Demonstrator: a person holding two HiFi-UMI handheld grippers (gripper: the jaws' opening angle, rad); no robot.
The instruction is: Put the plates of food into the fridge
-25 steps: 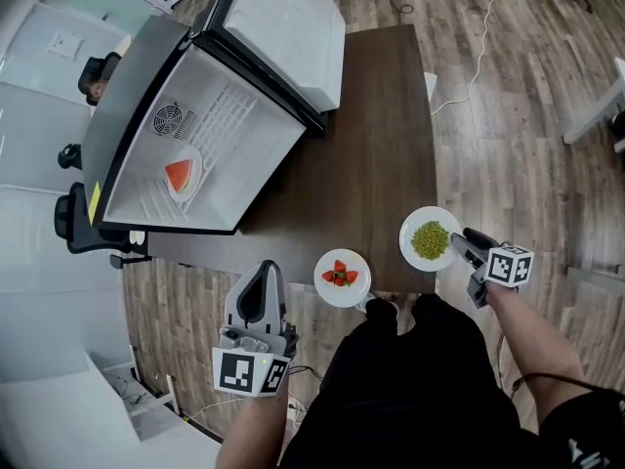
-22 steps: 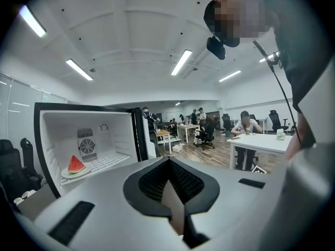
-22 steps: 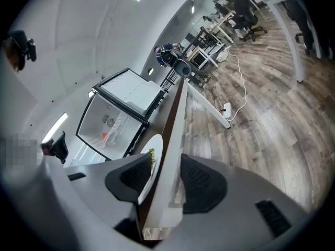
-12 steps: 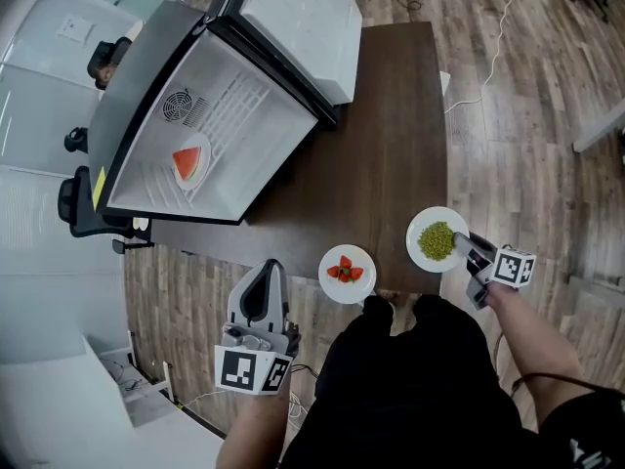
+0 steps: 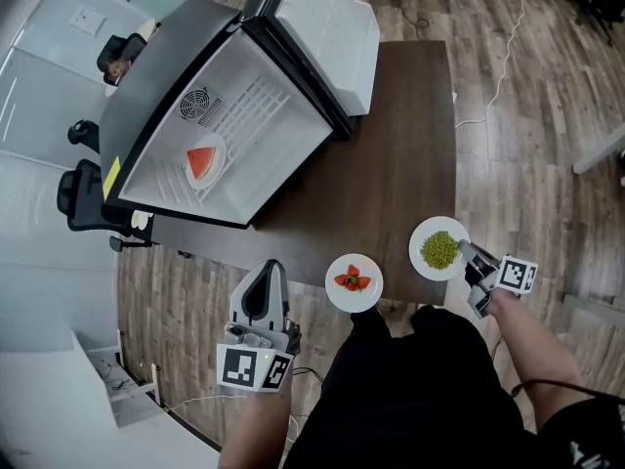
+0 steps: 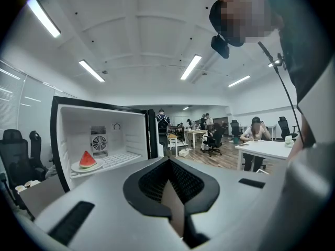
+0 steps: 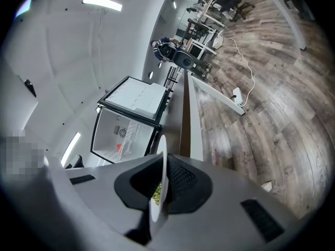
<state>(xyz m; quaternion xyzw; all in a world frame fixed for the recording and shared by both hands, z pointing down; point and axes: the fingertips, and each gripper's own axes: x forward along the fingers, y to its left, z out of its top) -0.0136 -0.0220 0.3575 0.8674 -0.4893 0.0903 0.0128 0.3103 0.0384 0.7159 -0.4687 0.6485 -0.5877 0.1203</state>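
While the right tongs [image 5: 468, 253] are finishing closing, they are pinching the near rim of a round white plate of green peas [image 5: 421, 258], which is resting at the near edge of the long dark brown wooden surface [image 5: 395, 154]; in the right gripper view the plate is standing edge-on between the two pads. Just to its left, apart from it, a second round white plate of red strawberry pieces [image 5: 368, 296] is sitting on the same edge. The left tongs [image 6: 168, 191] are hanging pressed together with nothing in them, off the surface's near left corner. At the far left of the surface, a black fridge with a white interior [image 5: 256, 154] is standing with its door open, and a white plate with a red watermelon slice [image 5: 217, 149] is lying on its shelf.
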